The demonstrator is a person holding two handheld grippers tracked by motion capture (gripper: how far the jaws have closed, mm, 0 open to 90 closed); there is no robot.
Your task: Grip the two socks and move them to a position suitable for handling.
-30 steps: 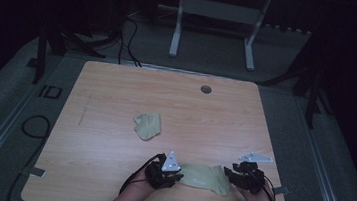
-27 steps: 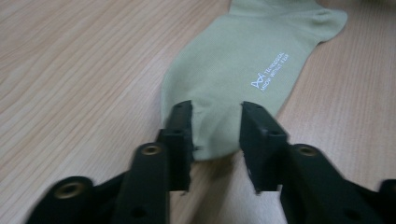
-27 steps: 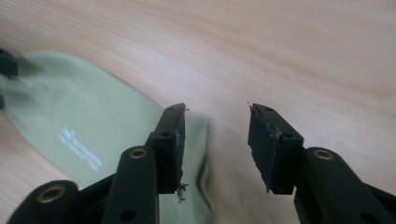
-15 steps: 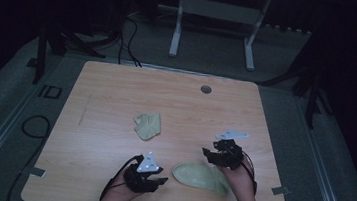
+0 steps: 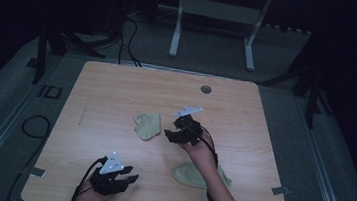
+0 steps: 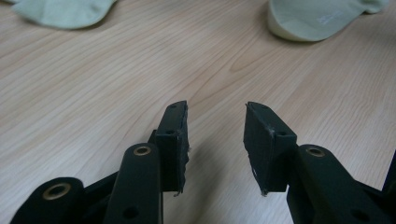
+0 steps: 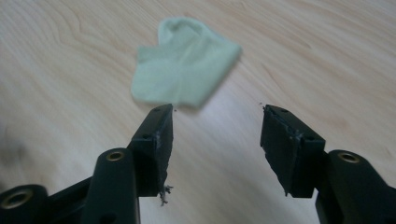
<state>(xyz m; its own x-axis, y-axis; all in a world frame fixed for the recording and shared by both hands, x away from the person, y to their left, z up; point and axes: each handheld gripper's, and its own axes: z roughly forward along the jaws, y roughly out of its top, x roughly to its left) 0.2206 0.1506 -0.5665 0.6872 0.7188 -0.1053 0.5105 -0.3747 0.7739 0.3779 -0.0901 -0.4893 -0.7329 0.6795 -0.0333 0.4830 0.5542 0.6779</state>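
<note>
Two pale green socks lie on the wooden table. One is crumpled near the middle; the other lies flat toward the front right, partly under the right forearm. My right gripper hovers just right of the crumpled sock. Its jaws have just been opening and hold nothing. My left gripper is near the front edge, left of the flat sock. Its jaws have just opened a little, over bare wood. Both socks lie ahead of it.
A round grommet sits in the table's far side. A white metal stand is on the floor behind the table, and cables run at the far left. Tape tabs mark the front corners.
Both grippers have left the ends of the flat sock, which stays on the table. The right gripper moved away and to the left toward the crumpled sock; the left gripper slid left along the front edge.
</note>
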